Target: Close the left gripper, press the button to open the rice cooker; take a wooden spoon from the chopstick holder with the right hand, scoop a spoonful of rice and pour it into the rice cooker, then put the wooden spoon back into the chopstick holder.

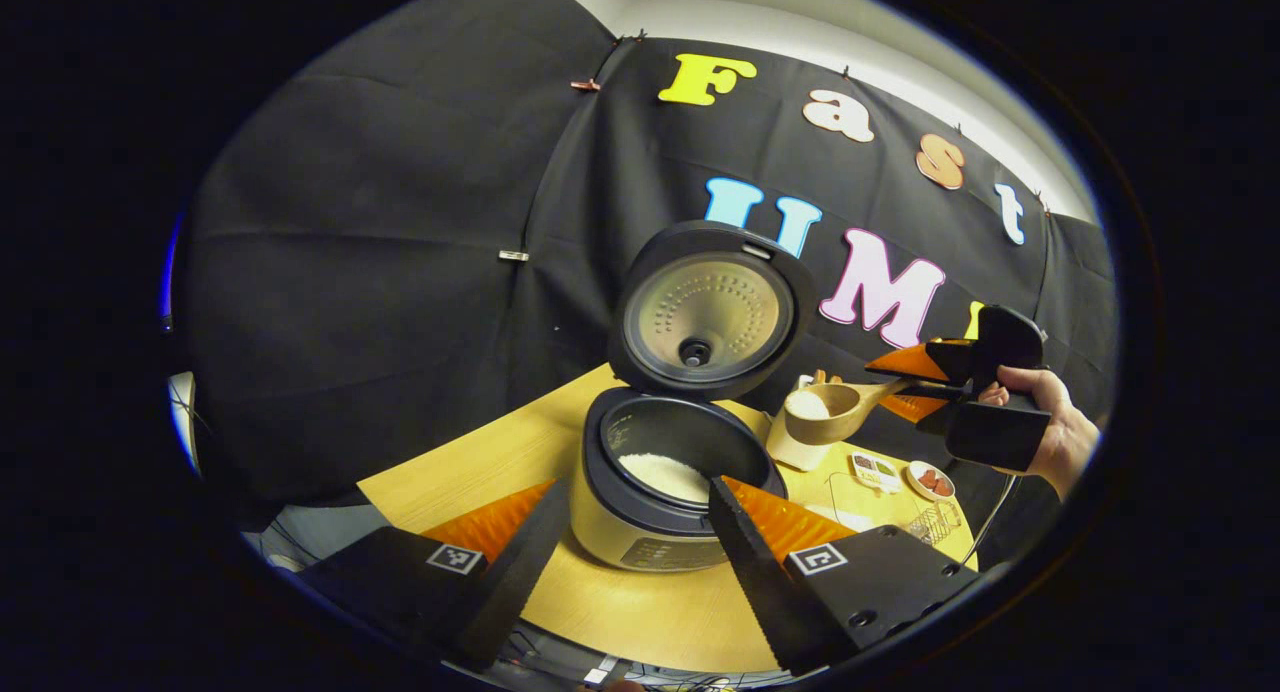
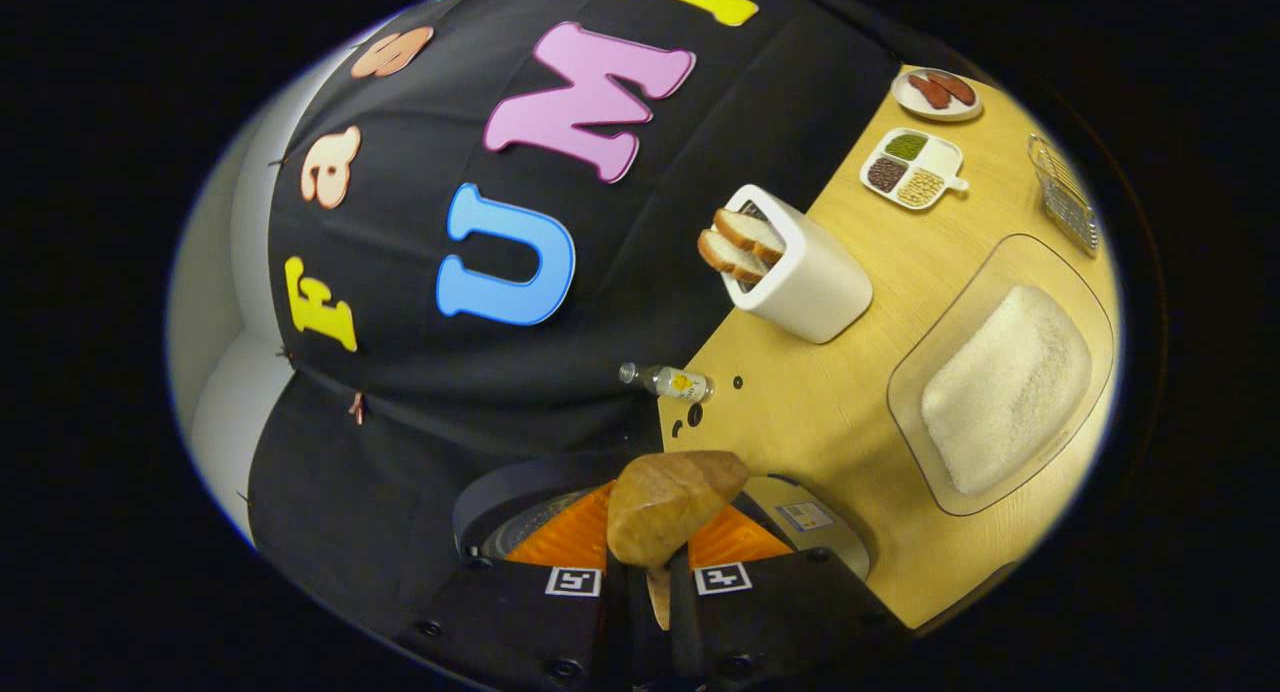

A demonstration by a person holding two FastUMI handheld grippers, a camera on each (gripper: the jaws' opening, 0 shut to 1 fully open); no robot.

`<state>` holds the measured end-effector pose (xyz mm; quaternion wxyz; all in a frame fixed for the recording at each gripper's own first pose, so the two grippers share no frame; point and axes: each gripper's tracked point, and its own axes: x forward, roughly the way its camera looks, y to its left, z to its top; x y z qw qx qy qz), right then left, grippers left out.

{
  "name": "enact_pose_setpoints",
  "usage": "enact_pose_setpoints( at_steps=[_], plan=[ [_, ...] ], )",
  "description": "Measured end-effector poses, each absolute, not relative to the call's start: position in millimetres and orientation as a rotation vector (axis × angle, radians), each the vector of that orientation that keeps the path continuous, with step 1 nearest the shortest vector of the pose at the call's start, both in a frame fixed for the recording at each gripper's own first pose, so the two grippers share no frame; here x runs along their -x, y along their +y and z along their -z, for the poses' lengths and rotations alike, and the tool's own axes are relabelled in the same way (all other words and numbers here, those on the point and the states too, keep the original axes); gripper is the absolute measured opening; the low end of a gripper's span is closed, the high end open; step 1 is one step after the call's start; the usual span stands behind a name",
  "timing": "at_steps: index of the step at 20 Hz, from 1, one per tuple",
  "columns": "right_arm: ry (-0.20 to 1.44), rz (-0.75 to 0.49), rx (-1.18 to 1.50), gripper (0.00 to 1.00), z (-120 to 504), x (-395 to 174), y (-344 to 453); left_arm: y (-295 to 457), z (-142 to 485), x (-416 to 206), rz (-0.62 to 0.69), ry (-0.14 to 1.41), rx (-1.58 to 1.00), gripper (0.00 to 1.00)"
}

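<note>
The rice cooker (image 1: 640,532) stands open with its lid (image 1: 705,312) raised, and white rice (image 1: 665,474) lies in the pot. My left gripper (image 1: 635,484) is open just in front of it, one finger on each side, holding nothing. To the cooker's right, my right gripper (image 1: 925,380) is shut on the handle of the wooden spoon (image 1: 835,409). The spoon's bowl holds a little rice and hovers beside the pot's rim, in front of the white chopstick holder (image 1: 790,450). In the right gripper view the spoon's back (image 2: 670,507) sits between the fingers of my right gripper (image 2: 665,537).
On the wooden table (image 2: 800,412) lie a clear tray of rice (image 2: 1005,387), the chopstick holder (image 2: 810,282) with wooden utensils, a small bottle (image 2: 665,380), a divided dish of beans (image 2: 912,169), a small plate (image 2: 937,92) and a wire basket (image 2: 1065,192). A hand (image 1: 1060,432) holds the right gripper.
</note>
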<state>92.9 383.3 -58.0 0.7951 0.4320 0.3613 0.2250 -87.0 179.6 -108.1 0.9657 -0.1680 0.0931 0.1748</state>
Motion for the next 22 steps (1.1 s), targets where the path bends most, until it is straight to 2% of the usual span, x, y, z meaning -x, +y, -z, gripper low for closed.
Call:
enact_pose_setpoints(
  at_steps=[5,9,11,12,15,16,17,19,20,22],
  plan=[
    [0.603,-0.671,-0.597,0.19,43.4,-65.5,440.2,197.2,119.6,99.2,-0.392,0.196,0.378,0.95],
    [0.525,-0.79,-0.402,0.19,51.0,-49.3,480.8,210.7,122.7,100.4,-0.413,0.194,0.392,0.95],
    [0.492,-0.833,-0.307,0.19,60.7,-43.4,491.8,216.8,122.4,100.2,-0.421,0.193,0.386,0.92],
    [0.475,-0.857,-0.258,0.19,65.4,-39.5,497.2,219.6,121.3,100.0,-0.425,0.192,0.381,0.95],
    [0.407,-0.952,-0.121,0.19,77.7,-23.0,513.7,225.6,122.2,99.6,-0.433,0.191,0.37,0.95],
    [0.39,-0.98,-0.083,0.19,82.0,-17.3,518.7,227.1,124.3,98.9,-0.436,0.194,0.372,0.92],
    [0.376,-1.01,-0.046,0.19,86.0,-11.2,521.7,228.4,125.8,98.2,-0.439,0.198,0.376,0.95],
    [0.353,-1.071,0.027,0.19,94.2,1.1,527.7,229.6,126.8,98.1,-0.443,0.201,0.38,0.92],
    [0.336,-1.1,0.067,0.19,95.9,6.8,529.7,230.0,127.4,97.8,-0.444,0.201,0.379,0.95],
    [0.283,-1.157,0.151,0.19,101.1,15.2,532.6,231.5,127.1,96.9,-0.447,0.201,0.372,0.95]
  ],
)
